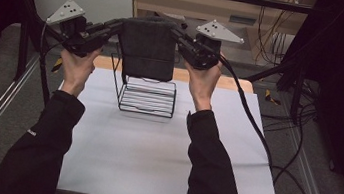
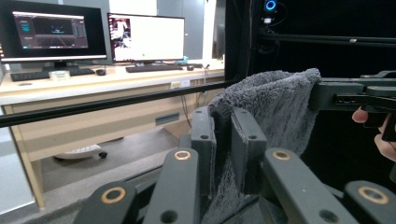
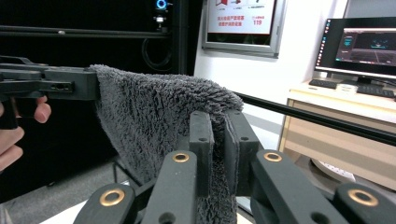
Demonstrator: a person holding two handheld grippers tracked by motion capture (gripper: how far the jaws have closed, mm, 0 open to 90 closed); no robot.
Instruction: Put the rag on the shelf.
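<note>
Overhead, the dark grey towel (image 1: 146, 47) hangs above the table (image 1: 153, 145), hiding the upper back of the black wire rack (image 1: 148, 96). Left claw (image 1: 117, 25) pinches its top left corner, right claw (image 1: 177, 33) its top right. Behind, a wall poster (image 3: 243, 18) reads "119"; its other writing is too small, as are the monitor screens (image 2: 49, 30).

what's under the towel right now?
Below the held-up grey towel stands a black wire rack on the white table. The towel hides the rack's upper back part.
</note>
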